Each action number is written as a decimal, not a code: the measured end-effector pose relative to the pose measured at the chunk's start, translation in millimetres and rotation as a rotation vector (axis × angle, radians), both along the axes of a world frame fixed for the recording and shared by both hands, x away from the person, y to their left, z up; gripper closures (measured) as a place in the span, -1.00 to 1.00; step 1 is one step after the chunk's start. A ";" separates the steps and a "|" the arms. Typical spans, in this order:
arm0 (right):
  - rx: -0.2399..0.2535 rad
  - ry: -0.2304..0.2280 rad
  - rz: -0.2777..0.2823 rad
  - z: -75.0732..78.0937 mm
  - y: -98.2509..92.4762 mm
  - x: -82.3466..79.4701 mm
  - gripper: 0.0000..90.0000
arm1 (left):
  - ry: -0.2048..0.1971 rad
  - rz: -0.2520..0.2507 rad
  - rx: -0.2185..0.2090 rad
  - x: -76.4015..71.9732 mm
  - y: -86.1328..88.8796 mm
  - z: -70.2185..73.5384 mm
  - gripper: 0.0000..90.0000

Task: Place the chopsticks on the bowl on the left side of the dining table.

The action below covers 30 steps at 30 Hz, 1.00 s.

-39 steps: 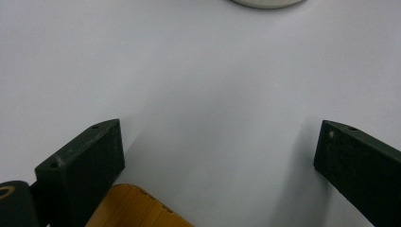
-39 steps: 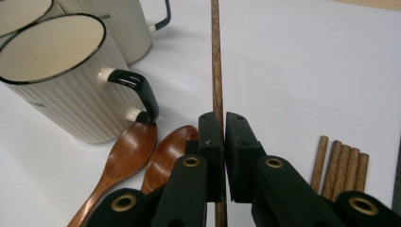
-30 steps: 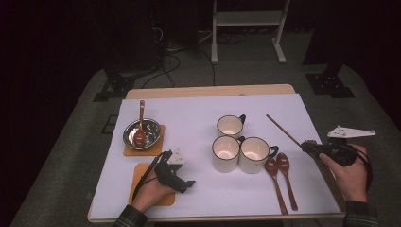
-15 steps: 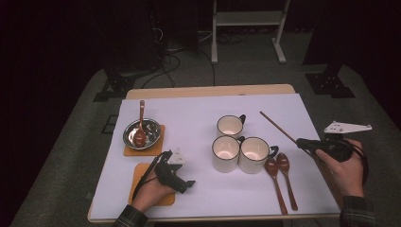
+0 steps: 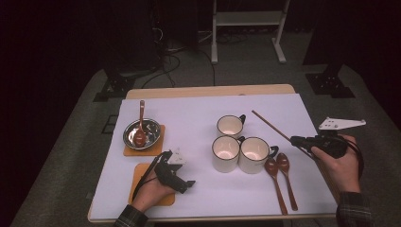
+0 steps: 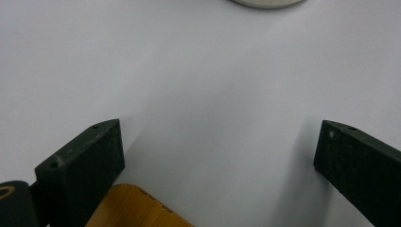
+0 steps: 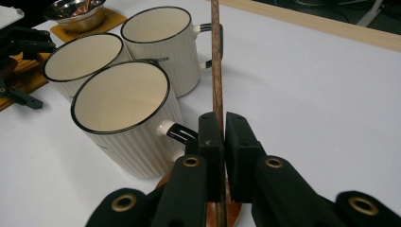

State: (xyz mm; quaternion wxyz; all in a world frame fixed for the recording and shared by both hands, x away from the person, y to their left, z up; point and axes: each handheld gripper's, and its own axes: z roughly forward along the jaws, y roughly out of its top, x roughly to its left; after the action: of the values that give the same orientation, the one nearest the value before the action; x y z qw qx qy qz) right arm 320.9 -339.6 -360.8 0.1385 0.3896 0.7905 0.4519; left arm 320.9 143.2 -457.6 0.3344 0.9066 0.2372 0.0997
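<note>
The worktop (image 5: pixel 198 118) lay under a white sheet, with wood showing along its far edge. Toward its middle stood three cream mugs (image 5: pixel 239 146) with dark rims, bunched close together; in the right gripper view the nearest mug (image 7: pixel 125 118) sat just left of your tongs. At the left lay two orange mats: the farther mat (image 5: pixel 158 142) carried a metal bowl (image 5: pixel 142 133) with a wooden spoon (image 5: pixel 140 124) resting in it, while your left hand (image 5: pixel 151 194) rested on the nearer mat (image 5: pixel 141 176).

Your left tongs (image 5: pixel 182 182) lay low over the white sheet beside that mat, and the left gripper view showed their jaws spread wide with nothing between them, only bare sheet and a corner of the mat (image 6: pixel 137 210).

Your right tongs (image 5: pixel 298 140) were at the right side of the worktop, pinched narrow on a long wooden stick (image 5: pixel 272 125), gripped near its lower end. The stick (image 7: pixel 216 61) slanted away from you over the sheet, passing just right of the mugs; whether its far tip touched the sheet I could not quite tell. Two more wooden spoons (image 5: pixel 279 179) lay side by side in front of the mugs, between them and your right hand (image 5: pixel 340 168).
</note>
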 end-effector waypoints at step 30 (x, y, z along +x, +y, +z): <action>0.003 0.002 0.147 9.3 27.0 16.1 0.89 | 0.001 -0.014 -0.039 0.3 1.7 17.1 -0.97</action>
State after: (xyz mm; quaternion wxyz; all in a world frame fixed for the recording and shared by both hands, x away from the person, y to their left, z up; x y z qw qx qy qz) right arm 337.1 -312.6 -351.5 0.1038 0.3312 0.8163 0.4617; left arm 321.2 144.9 -440.4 0.3526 0.9016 0.2329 0.0924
